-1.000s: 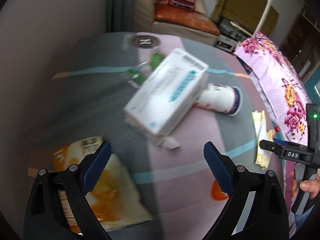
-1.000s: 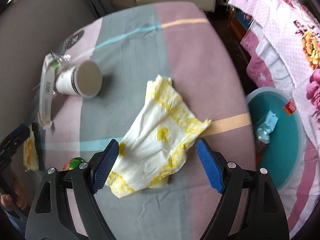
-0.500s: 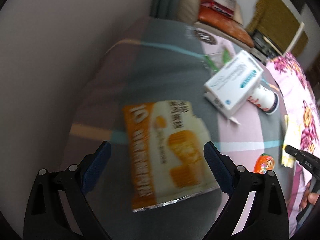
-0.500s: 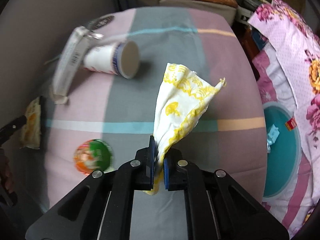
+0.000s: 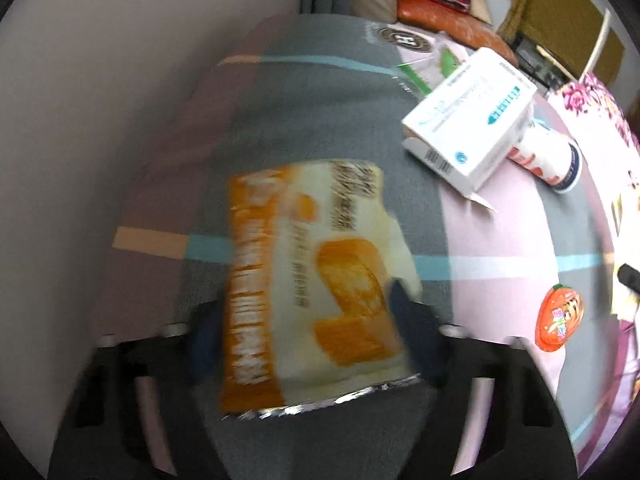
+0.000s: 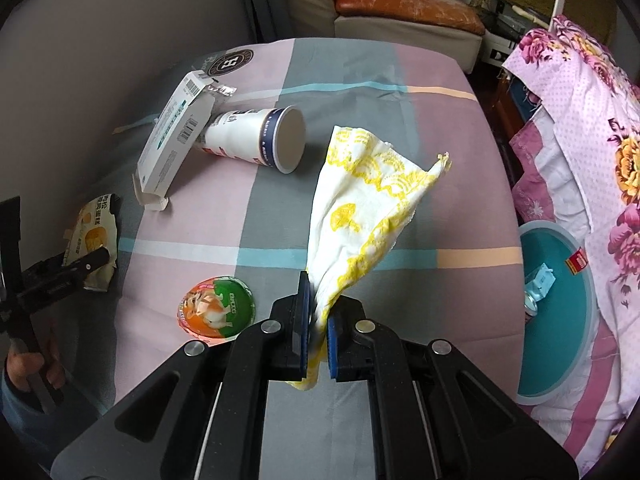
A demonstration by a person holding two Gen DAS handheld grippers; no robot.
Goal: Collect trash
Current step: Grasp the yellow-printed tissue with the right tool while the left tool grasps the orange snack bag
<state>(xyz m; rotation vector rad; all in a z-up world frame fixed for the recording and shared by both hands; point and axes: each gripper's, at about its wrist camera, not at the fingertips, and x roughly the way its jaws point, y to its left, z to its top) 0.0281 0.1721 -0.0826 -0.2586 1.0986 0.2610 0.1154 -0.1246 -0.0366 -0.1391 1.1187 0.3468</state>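
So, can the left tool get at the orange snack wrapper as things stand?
Probably yes. The left tool already straddles the orange snack wrapper, its jaws closing on either edge, and nothing lies over the wrapper. Blur hides whether the pads touch it yet.

Glossy foil-edged snack wrapper (image 5: 316, 288), soft crinkled paper napkin (image 6: 360, 208), matt woven bedsheet (image 6: 420, 120), smooth cardboard box (image 5: 472, 120), paper cup (image 6: 256, 140)

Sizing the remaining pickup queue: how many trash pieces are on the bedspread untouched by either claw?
3: white carton at far left, paper cup on its side against it, round foil lid near the right claw. More may lie outside the views.
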